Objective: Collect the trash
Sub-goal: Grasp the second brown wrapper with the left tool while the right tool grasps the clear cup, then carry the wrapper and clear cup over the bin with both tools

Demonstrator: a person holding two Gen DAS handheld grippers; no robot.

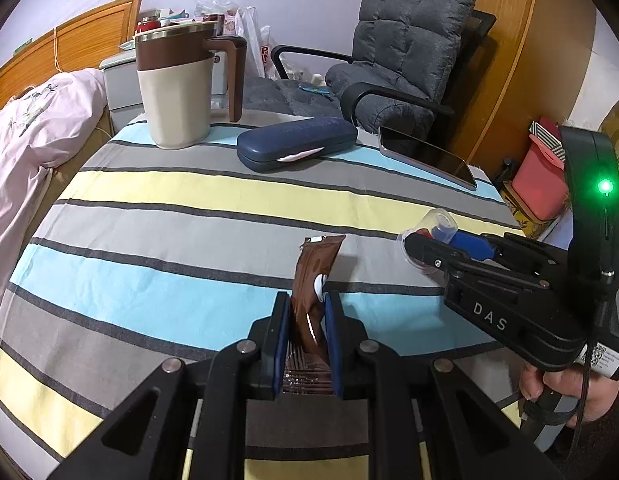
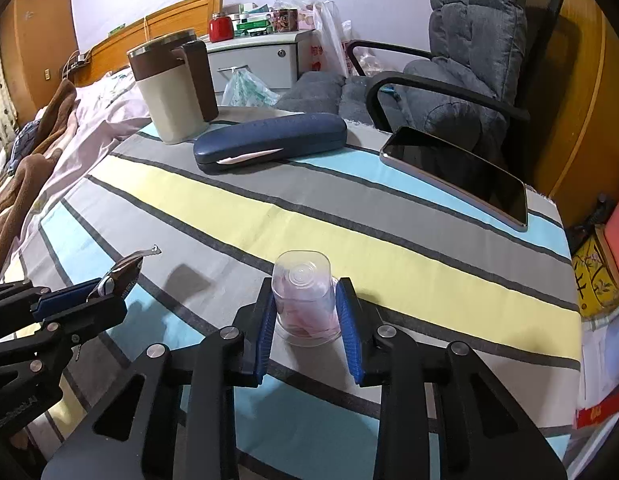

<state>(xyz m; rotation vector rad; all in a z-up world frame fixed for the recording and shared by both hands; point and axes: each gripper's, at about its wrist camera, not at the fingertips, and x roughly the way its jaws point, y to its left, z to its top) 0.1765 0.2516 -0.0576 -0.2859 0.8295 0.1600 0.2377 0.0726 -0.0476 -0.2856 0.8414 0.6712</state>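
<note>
Clenching the brown wrapper (image 1: 315, 280), the left gripper (image 1: 307, 320) should stay steady while the right gripper (image 2: 307, 316), its pads squeezing the clear cup (image 2: 303, 296), lifts gently.

Even indoor light from above, both my wrist views bright enough. Strong fisheye bend and black vignette at corners. Soft shadow falls on the striped tablecloth (image 2: 309, 216) beside the brown wrapper (image 2: 121, 276). Phone (image 2: 461, 172) screen reflects the chair. Green LED (image 1: 605, 187) blooms. Focus sharp, slight softness at edges.
</note>
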